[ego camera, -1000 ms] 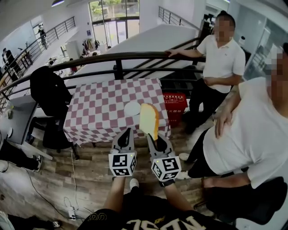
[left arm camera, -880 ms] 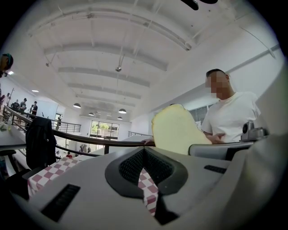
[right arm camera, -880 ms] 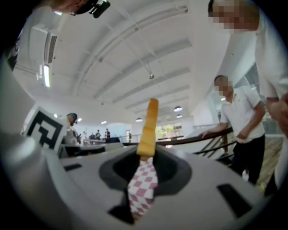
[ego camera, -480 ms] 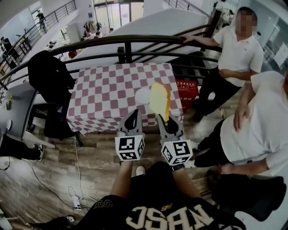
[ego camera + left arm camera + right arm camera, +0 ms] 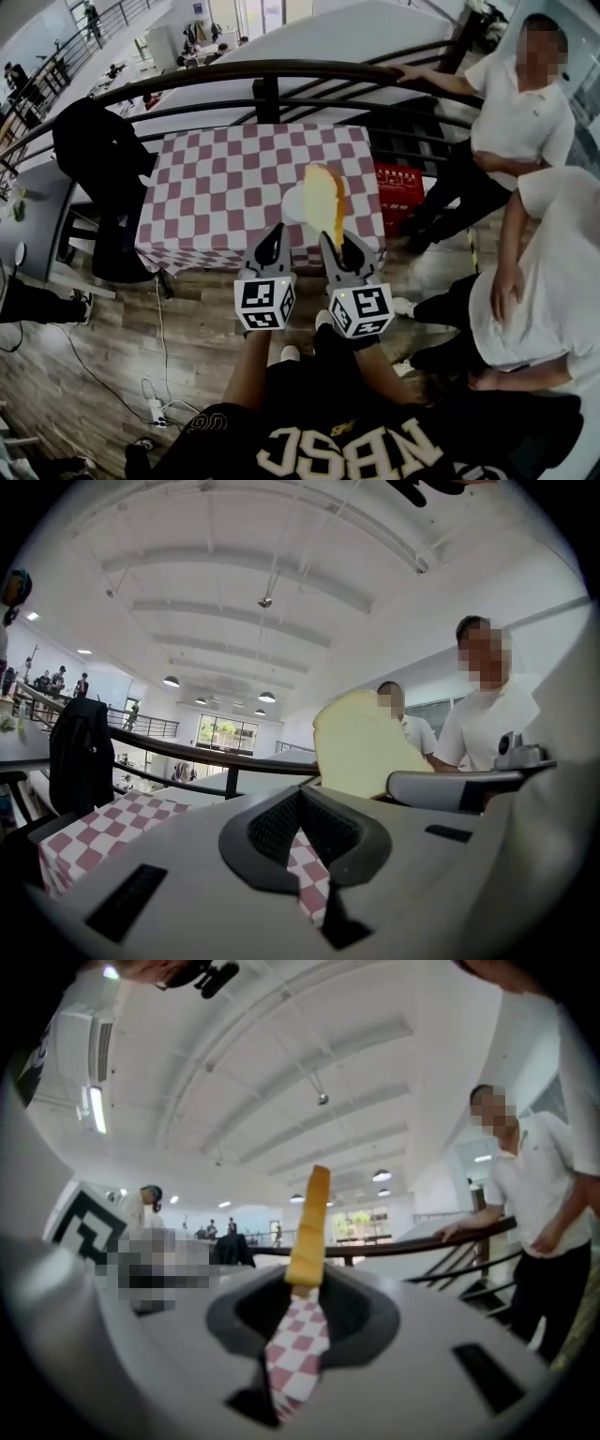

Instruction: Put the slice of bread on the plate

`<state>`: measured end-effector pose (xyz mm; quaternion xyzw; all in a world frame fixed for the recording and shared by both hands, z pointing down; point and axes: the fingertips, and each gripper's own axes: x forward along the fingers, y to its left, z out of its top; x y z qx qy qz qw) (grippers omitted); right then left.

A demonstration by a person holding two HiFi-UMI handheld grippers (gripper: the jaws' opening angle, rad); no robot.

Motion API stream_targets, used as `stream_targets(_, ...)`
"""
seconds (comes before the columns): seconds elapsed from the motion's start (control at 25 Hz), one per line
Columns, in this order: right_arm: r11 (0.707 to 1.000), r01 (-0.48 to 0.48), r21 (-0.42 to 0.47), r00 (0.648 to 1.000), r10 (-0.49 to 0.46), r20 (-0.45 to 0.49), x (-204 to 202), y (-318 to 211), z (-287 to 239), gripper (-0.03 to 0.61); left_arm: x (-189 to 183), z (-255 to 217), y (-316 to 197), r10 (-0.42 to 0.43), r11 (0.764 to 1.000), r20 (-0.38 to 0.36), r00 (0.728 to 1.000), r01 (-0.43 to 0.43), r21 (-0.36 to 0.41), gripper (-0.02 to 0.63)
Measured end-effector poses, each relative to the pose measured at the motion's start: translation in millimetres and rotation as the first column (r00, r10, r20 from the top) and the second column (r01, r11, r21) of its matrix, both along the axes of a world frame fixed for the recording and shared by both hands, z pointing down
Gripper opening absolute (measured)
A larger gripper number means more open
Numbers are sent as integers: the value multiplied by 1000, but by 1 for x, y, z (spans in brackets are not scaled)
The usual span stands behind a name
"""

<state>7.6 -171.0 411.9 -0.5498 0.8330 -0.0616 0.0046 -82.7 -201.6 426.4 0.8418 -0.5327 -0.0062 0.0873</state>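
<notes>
A slice of bread (image 5: 323, 199) with a yellow-brown crust stands upright, edge-on, in my right gripper (image 5: 336, 242), which is shut on its lower edge. In the right gripper view the bread (image 5: 311, 1222) rises straight up from between the jaws of the right gripper (image 5: 305, 1288). A small white plate (image 5: 292, 204) lies on the checkered table (image 5: 216, 187), just left of the bread in the head view. My left gripper (image 5: 271, 242) is level beside the right one, its jaws a narrow gap apart and holding nothing. The left gripper (image 5: 302, 841) sees the bread (image 5: 361, 747) to its right.
A black railing (image 5: 272, 70) runs behind the table. A dark jacket on a chair (image 5: 94, 155) stands at the table's left. A red crate (image 5: 396, 187) sits at its right, near two standing people (image 5: 525, 122). Cables (image 5: 155, 375) lie on the wood floor.
Both grippers have moved forward toward the table's near edge, the right one carrying the bread. The table and plate now appear closer, and the bread overlaps the plate.
</notes>
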Motion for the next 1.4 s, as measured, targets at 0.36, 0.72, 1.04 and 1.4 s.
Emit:
stream_targets(0.36, 991, 118, 63, 990, -123, 75, 19, -88, -14, 94, 15, -9, -76, -90, 996, 19, 996, 89, 30, 18)
stream_targets(0.72, 989, 136, -62, 979, -124, 162, 42, -134, 48, 95, 14, 37, -94, -167, 984, 70, 984, 170, -51, 18)
stream_targets(1.04, 982, 138, -129, 982, -118, 150, 39, -173, 85, 95, 14, 77, -143, -140, 983, 40, 989, 144, -115, 18)
stream_targets(1.4, 960, 159, -232, 976, -118, 180, 33, -193, 127, 95, 10, 117, -169, -127, 971, 9, 992, 127, -204, 18)
